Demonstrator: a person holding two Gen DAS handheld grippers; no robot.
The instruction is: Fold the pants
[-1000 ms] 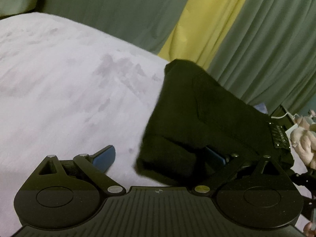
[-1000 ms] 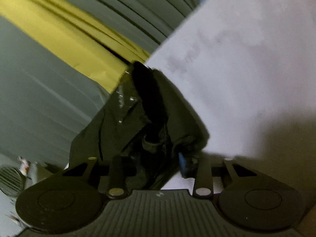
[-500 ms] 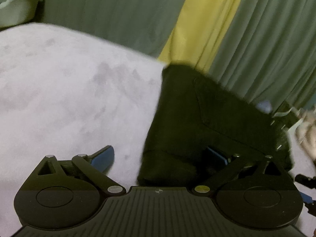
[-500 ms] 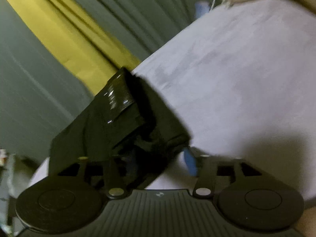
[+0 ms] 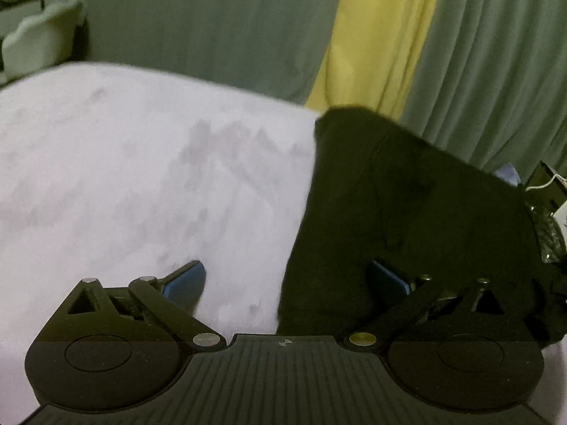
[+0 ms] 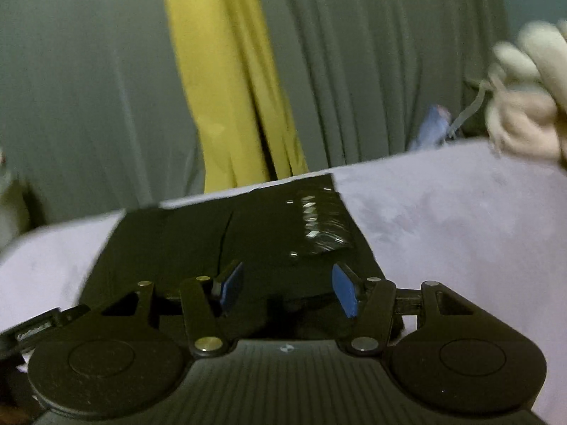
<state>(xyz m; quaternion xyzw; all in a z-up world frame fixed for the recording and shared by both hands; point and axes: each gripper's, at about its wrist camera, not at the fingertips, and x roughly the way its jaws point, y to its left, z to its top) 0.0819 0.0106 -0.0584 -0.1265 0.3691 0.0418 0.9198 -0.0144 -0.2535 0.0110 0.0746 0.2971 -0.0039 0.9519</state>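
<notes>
The black pants (image 5: 407, 219) lie folded into a compact stack on the pale lilac bed cover (image 5: 141, 184). In the left wrist view they fill the right half. My left gripper (image 5: 287, 283) is open; its right pad (image 5: 386, 279) rests on the pants' near edge and its left pad (image 5: 187, 279) is over bare cover. In the right wrist view the pants (image 6: 198, 237) lie flat just ahead, with a shiny patch (image 6: 319, 223) on top. My right gripper (image 6: 287, 290) is open and empty, low over their near edge.
Green curtains (image 6: 372, 63) with a yellow panel (image 6: 226, 78) hang behind the bed. A pale plush toy (image 6: 528, 102) sits at the bed's far right corner. A green chair (image 5: 39, 42) stands at the far left. Bare cover stretches to the left of the pants.
My right gripper has let go of the pants and levelled out; the fabric that hung from it now lies flat on the bed. My left gripper has barely moved.
</notes>
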